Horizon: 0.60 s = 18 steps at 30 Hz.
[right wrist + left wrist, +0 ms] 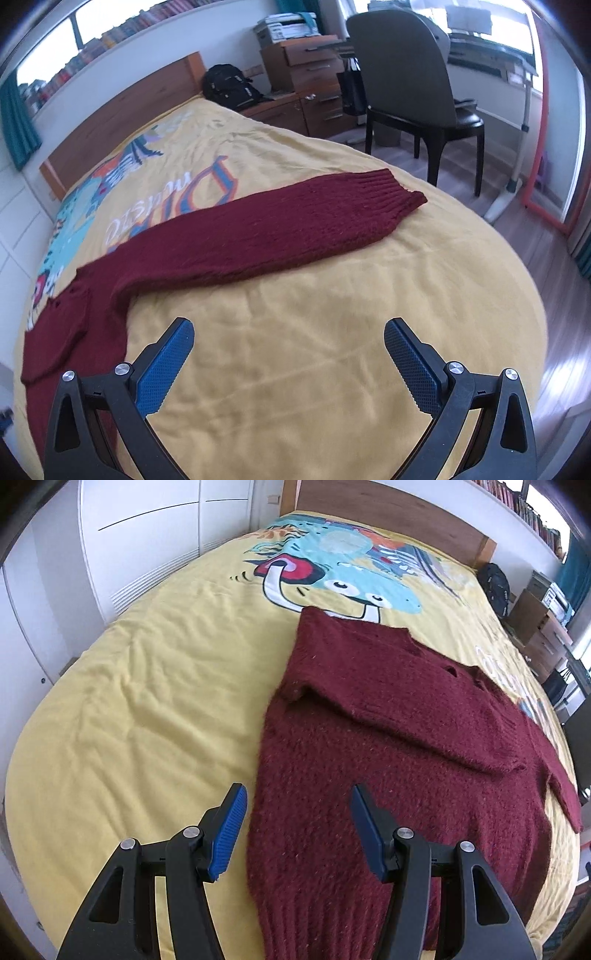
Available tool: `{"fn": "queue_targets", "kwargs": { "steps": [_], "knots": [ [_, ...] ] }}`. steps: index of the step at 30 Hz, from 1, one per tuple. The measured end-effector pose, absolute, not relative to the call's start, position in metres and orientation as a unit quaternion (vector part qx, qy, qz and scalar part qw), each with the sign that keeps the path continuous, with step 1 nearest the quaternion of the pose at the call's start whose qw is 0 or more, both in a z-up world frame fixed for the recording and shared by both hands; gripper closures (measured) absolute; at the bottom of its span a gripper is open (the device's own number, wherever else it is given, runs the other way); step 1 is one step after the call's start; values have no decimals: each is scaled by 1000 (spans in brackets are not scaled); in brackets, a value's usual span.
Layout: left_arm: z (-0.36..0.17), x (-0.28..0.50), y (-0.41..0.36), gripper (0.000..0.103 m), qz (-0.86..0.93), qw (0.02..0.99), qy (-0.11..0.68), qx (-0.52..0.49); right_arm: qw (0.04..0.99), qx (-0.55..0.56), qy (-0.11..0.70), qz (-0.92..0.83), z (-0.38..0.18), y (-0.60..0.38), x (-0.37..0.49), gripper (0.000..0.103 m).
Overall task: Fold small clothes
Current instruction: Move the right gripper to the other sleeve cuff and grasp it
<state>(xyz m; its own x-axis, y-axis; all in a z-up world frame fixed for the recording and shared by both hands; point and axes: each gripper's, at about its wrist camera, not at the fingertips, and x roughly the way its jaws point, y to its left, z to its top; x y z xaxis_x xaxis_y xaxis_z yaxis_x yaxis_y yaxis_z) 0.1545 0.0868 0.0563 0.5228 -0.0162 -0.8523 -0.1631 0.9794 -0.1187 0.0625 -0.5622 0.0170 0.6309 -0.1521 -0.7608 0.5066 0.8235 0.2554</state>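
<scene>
A dark red knitted sweater lies flat on the yellow bedspread. One sleeve is folded across its chest. My left gripper is open and empty, hovering over the sweater's left edge near the ribbed hem. In the right wrist view the other sleeve lies stretched out to the right, cuff toward the bed's edge, and the sweater's body is at the left. My right gripper is open and empty above bare bedspread, short of the sleeve.
The bedspread carries a colourful cartoon print. A wooden headboard and white wardrobe doors stand behind. A black backpack, wooden drawers and a grey chair stand beside the bed on wooden floor.
</scene>
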Motion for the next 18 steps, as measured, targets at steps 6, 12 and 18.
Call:
{"fn": "queue_targets", "kwargs": {
  "steps": [6,12,18],
  "knots": [
    [51,148,88,50,52,863,495,-89,856,271,394,-197,-7,-599,85,0],
    [47,143,92,50,67,859,501,-83,835,329,384,-217,-32,-636,96,7],
    [44,143,96,50,72,856,506,-79,818,387,361,-227,-48,-669,102,37]
  ]
}}
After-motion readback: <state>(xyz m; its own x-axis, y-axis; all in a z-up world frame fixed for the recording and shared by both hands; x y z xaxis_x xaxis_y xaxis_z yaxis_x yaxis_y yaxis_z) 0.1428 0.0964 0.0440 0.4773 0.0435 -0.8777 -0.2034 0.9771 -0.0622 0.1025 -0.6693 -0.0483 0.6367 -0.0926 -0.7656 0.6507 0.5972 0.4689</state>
